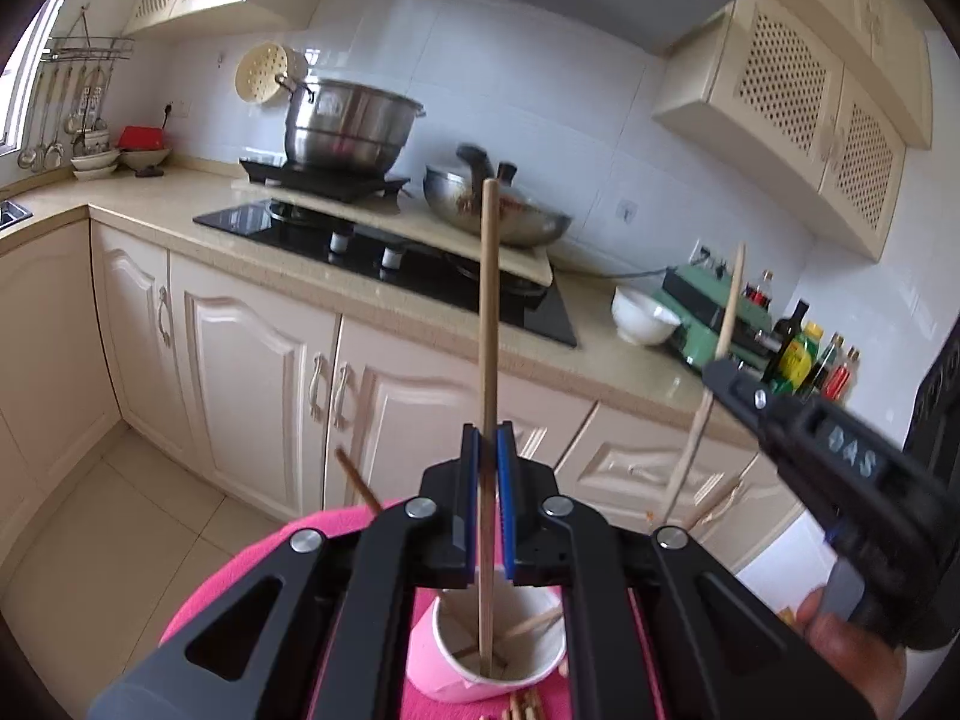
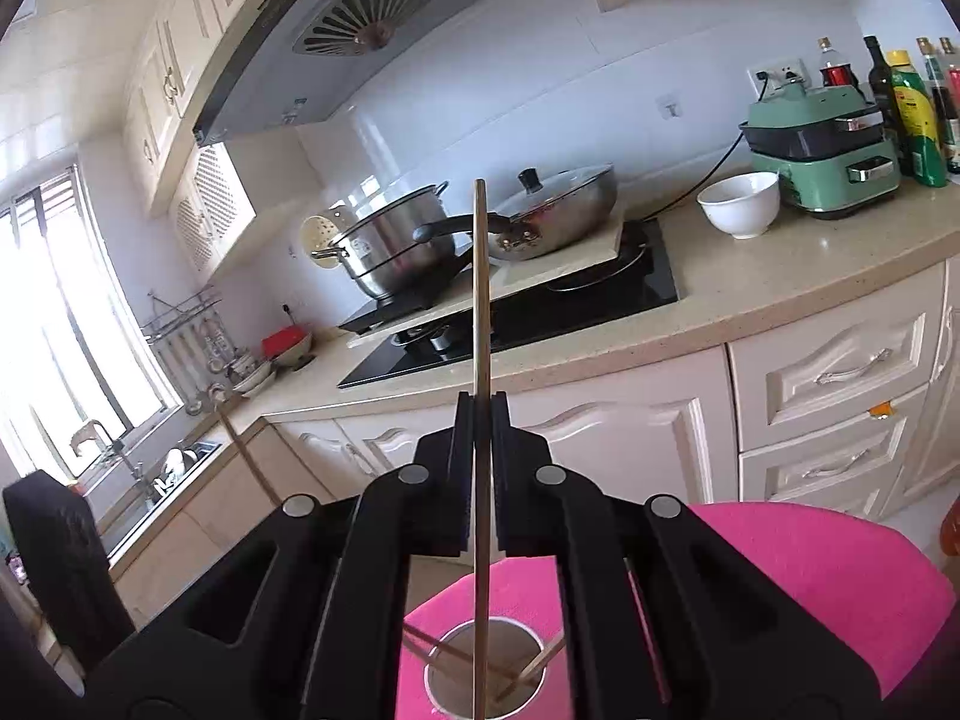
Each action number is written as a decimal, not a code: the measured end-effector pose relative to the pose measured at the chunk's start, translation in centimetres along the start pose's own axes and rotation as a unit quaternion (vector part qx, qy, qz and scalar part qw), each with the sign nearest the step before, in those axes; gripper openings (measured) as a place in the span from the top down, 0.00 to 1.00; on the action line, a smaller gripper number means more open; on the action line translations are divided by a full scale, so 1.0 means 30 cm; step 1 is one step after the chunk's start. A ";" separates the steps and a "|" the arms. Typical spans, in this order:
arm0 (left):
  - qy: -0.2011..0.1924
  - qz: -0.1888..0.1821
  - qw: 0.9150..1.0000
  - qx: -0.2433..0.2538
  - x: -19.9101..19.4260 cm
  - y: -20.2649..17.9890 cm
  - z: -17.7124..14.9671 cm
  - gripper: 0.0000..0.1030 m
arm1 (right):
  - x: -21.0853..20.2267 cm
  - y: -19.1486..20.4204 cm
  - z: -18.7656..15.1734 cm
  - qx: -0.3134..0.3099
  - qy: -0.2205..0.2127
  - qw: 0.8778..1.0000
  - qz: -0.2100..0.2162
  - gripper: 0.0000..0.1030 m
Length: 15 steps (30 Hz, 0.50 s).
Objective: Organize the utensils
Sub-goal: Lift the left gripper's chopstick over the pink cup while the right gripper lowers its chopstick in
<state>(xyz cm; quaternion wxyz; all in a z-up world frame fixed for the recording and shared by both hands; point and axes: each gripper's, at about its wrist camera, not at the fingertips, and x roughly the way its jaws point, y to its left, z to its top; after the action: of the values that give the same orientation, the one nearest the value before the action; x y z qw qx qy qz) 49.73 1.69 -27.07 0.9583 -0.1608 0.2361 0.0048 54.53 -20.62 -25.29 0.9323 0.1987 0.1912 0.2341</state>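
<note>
In the left wrist view my left gripper is shut on a wooden chopstick that stands upright. Its lower end reaches into a pink-and-white paper cup holding a few other chopsticks. The cup sits on a pink cloth. To the right, my right gripper grips a second chopstick, tilted slightly. In the right wrist view the right gripper is shut on that chopstick, whose lower end dips into the cup.
Behind runs a beige counter with a black hob, a steel pot, a lidded pan, a white bowl, a green cooker and bottles. Loose chopsticks lie on the cloth. A person's hand holds the right gripper.
</note>
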 end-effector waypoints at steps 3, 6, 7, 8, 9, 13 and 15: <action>0.007 0.008 1.000 0.010 -0.008 0.010 -0.039 0.94 | 0.014 0.006 -0.017 -0.007 -0.002 1.000 -0.009 0.94; 0.022 0.008 1.000 0.011 -0.013 0.022 -0.072 0.94 | 0.021 0.009 -0.029 -0.013 -0.005 1.000 -0.014 0.94; 0.025 0.008 1.000 0.010 -0.015 0.026 -0.080 0.94 | 0.022 0.010 -0.032 -0.015 -0.007 1.000 -0.016 0.94; 0.028 0.009 1.000 0.010 -0.019 0.029 -0.089 0.94 | 0.025 0.014 -0.035 -0.021 -0.006 1.000 -0.018 0.94; 0.032 0.011 0.999 0.010 -0.023 0.036 -0.098 0.94 | 0.028 0.017 -0.039 -0.026 -0.005 0.999 -0.020 0.94; 0.044 0.011 0.999 0.011 -0.038 0.044 -0.124 0.94 | 0.030 0.032 -0.061 -0.043 -0.002 0.999 -0.018 0.94; 0.050 0.009 0.999 0.014 -0.045 0.043 -0.135 0.94 | 0.026 0.038 -0.072 -0.049 0.001 0.999 -0.018 0.94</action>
<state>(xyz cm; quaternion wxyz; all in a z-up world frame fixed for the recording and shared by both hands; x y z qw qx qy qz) 46.60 1.73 -30.25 0.9473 -0.1457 0.2852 0.0020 53.80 -18.68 -26.79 0.9448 0.1494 0.1841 0.2262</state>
